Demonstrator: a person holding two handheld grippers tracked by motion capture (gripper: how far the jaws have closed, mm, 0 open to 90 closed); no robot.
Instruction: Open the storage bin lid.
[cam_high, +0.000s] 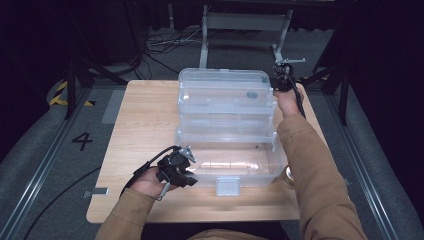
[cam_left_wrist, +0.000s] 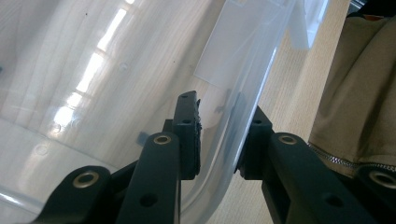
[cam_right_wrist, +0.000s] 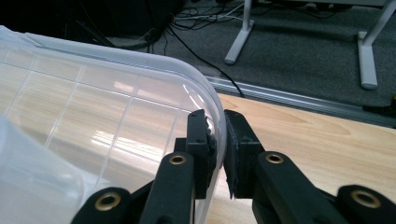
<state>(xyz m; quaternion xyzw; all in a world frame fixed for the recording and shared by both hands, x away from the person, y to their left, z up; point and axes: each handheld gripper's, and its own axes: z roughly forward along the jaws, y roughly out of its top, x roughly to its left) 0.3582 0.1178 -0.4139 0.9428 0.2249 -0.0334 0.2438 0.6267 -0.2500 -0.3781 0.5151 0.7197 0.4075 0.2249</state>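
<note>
Landmark: light wooden table (cam_high: 145, 120).

- A large clear plastic storage box with hinged lid (cam_high: 227, 150) is seen lying open on the table's middle, its tub toward the near edge and its lid (cam_high: 225, 90) thrown back toward the far edge.
- Left gripper (cam_high: 186, 176), at the tub's near left corner over the table's front: the wall (cam_left_wrist: 243, 107) is straddled by the jaws, one pad inside, one outside. The outer pad is pressed on the plastic; the inner pad appears to sit a little off it, so a firm pinch cannot be confirmed.
- Right gripper (cam_right_wrist: 219, 140), at the lid's far right corner near the table's back edge: the jaws are clamped on the rounded lid rim (cam_right_wrist: 205, 93), pads on either side of the thin plastic.

Handling, as judged:
- The box is empty, so it is probably light.
- The walls are thin and likely flex under a pinch; the rim bead is probably the stiffest hold.
- The smooth, glossy plastic may slip between pads, so a deep bite over the rim is advised.
- Two diagonal corners are taken, which should keep it from twisting.
- A latch tab (cam_high: 227, 186) is seen hanging at the tub's front.
</note>
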